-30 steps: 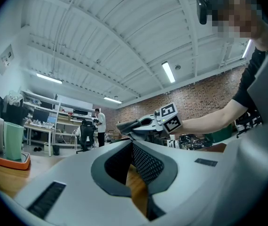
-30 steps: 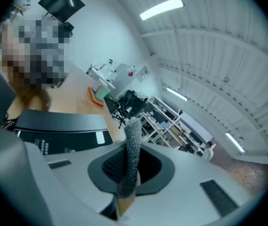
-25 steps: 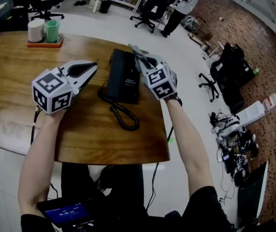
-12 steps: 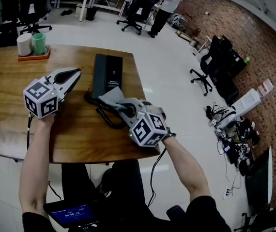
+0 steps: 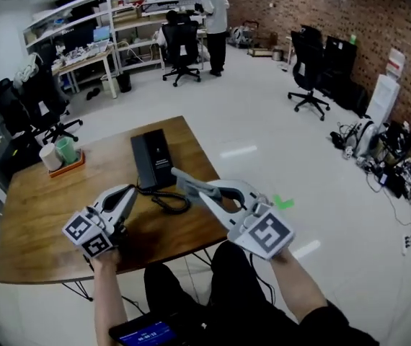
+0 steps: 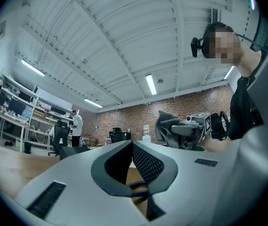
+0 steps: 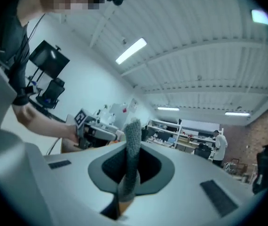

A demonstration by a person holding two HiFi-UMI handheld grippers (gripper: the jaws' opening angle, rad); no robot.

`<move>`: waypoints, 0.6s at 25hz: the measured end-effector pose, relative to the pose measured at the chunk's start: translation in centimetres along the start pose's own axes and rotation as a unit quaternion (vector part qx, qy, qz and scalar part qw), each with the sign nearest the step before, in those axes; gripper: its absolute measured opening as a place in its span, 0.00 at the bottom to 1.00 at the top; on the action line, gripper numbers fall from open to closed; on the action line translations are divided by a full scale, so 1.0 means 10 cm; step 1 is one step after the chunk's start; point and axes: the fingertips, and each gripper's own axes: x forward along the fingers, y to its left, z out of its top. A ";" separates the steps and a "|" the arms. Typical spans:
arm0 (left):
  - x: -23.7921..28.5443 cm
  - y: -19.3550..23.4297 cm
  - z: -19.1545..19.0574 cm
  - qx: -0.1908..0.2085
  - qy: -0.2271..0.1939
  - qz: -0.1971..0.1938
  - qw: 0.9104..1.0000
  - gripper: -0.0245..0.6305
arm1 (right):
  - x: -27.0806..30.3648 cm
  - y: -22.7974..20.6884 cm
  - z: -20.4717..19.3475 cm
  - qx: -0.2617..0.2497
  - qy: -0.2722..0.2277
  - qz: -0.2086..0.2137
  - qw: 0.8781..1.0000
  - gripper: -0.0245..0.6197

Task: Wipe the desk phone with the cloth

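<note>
Left tool: your left gripper [image 5: 130, 193] has its jaws together on nothing. It sits over the table [image 5: 40, 229], near and left of the phone.
Right tool: your right gripper [image 5: 185, 179] is clamped on the cloth [image 7: 133, 140], a grey strip standing up between the jaws.
Phone: the desk phone [image 5: 153, 158] lies flat toward the far-right part of the table, handset on. Its coiled cord [image 5: 168, 200] loops on the near side.
Cloth vs phone: the cloth is just near and right of the phone, by the cord. It looks lifted clear, not touching the phone. Your right gripper view points up at the ceiling, so that's likely, not certain.
Progress: cloth is in hand, but no wiping contact right now. I can't judge from these views how much of the phone is already wiped.
Left to do: bring the cloth down onto the phone's top and run it along the length. Watch the cord, it could snag the jaws.
Other: a tray with cups [image 5: 63, 157] sits far left, well apart from the work.
</note>
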 end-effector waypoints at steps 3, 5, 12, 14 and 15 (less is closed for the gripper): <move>0.01 -0.75 0.14 -0.009 -0.026 -0.020 0.999 0.04 | -0.44 -0.03 0.30 0.021 -0.051 -0.028 0.998 0.08; -0.03 -1.18 0.23 -0.020 -0.052 -0.024 0.998 0.04 | -0.66 0.01 0.46 0.028 -0.077 -0.038 0.996 0.08; -0.28 -2.20 0.57 -0.013 -0.106 -0.020 0.994 0.04 | -1.14 0.50 0.72 0.072 -0.128 -0.041 0.988 0.08; -0.33 -2.39 0.58 0.002 -0.106 -0.013 0.994 0.04 | -1.30 0.61 0.76 0.079 -0.135 -0.039 0.987 0.08; -0.33 -2.48 0.59 0.007 -0.104 -0.011 0.994 0.04 | -1.37 0.66 0.80 0.081 -0.138 -0.038 0.986 0.08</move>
